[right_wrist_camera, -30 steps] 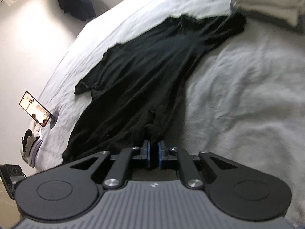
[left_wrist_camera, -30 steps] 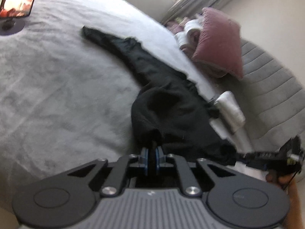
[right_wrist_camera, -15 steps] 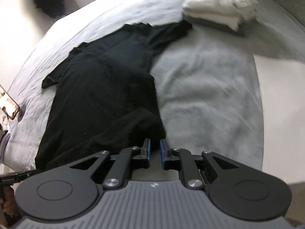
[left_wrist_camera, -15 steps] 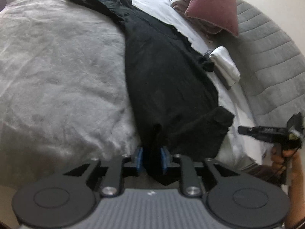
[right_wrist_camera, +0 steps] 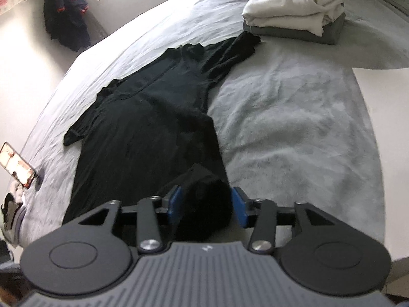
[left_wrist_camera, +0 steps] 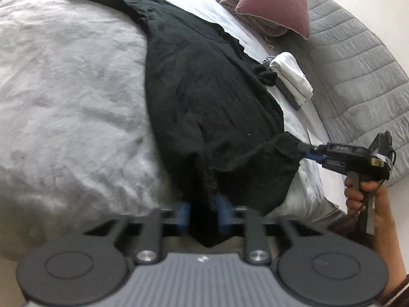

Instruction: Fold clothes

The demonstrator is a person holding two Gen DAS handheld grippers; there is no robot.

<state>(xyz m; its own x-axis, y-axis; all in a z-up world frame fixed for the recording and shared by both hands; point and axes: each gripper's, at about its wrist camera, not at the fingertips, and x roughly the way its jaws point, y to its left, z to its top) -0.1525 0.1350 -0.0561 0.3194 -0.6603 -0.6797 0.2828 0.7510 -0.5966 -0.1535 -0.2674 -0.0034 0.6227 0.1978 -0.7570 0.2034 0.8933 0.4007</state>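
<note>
since half a second ago both sets of fingers have spread: the pads that pinched the hem now stand apart, and the black shirt lies longer and flatter on the bed. our left gripper is parted with the near hem hanging loosely between its blue pads, no clamp on it. our right gripper is parted too, wider, with a bunched corner of hem sitting in the gap; in the left wrist view that corner looks a little lifted off the bedding.

the shirt lies spread face-up down the middle of the bed, collar at the far end, one sleeve reaching left toward the phone, the other far right, just beside the folded stack of white over grey. we judge the step to be the laying-out, at the point of letting go of the hem. next we think the grippers need to draw clear of the cloth without dragging it, then take a side edge or sleeve to bring inward; the soft fabric will bunch if caught.
</note>
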